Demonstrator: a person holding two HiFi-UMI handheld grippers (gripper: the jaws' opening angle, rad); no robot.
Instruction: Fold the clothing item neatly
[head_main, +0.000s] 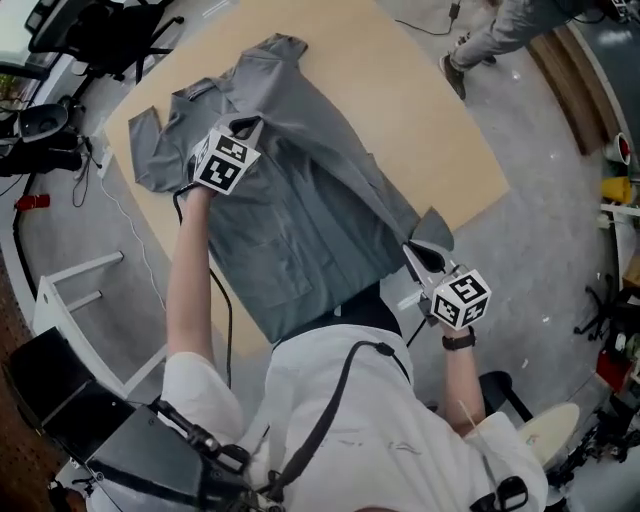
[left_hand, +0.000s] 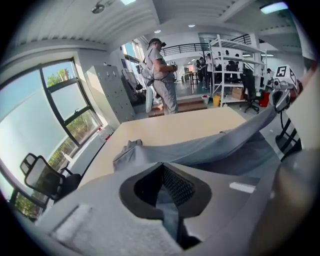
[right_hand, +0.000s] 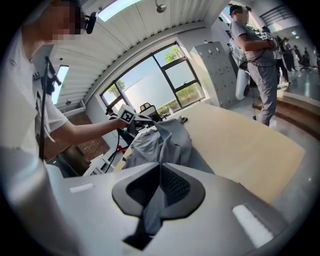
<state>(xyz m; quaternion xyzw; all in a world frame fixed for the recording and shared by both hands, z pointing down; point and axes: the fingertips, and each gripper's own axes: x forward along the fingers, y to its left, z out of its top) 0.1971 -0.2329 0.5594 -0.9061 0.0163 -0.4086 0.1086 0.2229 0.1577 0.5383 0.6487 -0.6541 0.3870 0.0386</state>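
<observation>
A grey shirt (head_main: 290, 230) lies on a light wooden table (head_main: 420, 110), collar toward the far side. My left gripper (head_main: 245, 128) is shut on the fabric near the shoulder and holds it above the table. My right gripper (head_main: 418, 250) is shut on the shirt's lower right edge, also raised. Between them the cloth is lifted into a taut ridge. In the left gripper view, grey fabric (left_hand: 167, 202) is pinched between the closed jaws of the left gripper (left_hand: 162, 172). The right gripper view shows the right gripper (right_hand: 160, 172) clamped on a fold of cloth (right_hand: 152, 210).
A person (head_main: 490, 35) stands beyond the table's far right corner, and shows as a person (left_hand: 162, 75) in the left gripper view. An office chair (head_main: 100, 30) and a white frame (head_main: 70, 290) stand left of the table. Shelving (left_hand: 235, 65) is at the back.
</observation>
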